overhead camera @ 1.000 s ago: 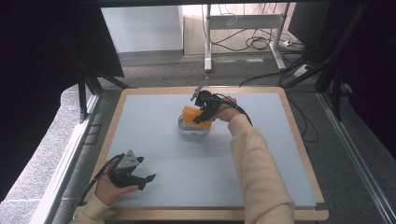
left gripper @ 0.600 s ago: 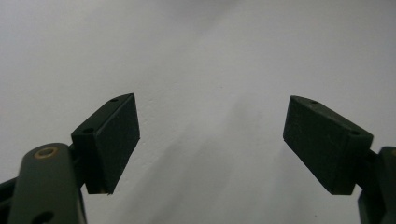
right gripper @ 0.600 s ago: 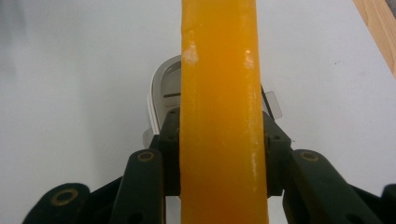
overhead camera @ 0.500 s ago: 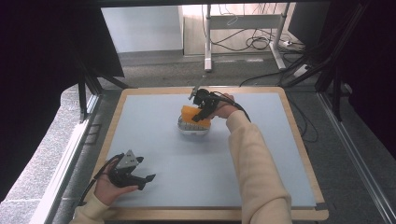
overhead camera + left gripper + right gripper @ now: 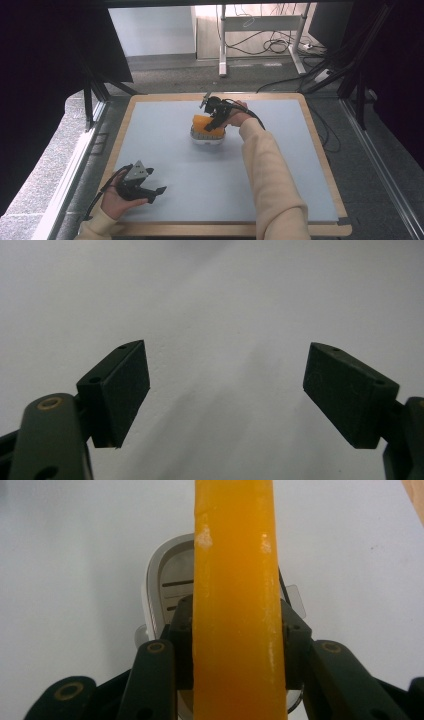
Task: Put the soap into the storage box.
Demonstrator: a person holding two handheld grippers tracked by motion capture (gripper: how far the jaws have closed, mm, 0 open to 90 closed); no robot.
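My right gripper (image 5: 212, 125) is shut on an orange slab (image 5: 202, 122), perhaps a sponge or a slice. It holds the slab just over a small white appliance (image 5: 207, 136) near the back middle of the table. In the right gripper view the orange slab (image 5: 235, 595) stands edge-on between the jaws, with the white appliance (image 5: 160, 590) and its slotted top right below it. My left gripper (image 5: 156, 192) rests at the table's front left. Its fingers (image 5: 120, 390) stand wide apart over bare table, nothing between them.
The work surface is a pale blue mat (image 5: 165, 155) with a wooden rim (image 5: 320, 145). Black frame posts stand to the left and right, and a desk leg and cables (image 5: 270, 45) lie on the floor beyond the far edge.
The right gripper with the orange slab has shifted slightly over the white appliance. The left gripper has stayed put.
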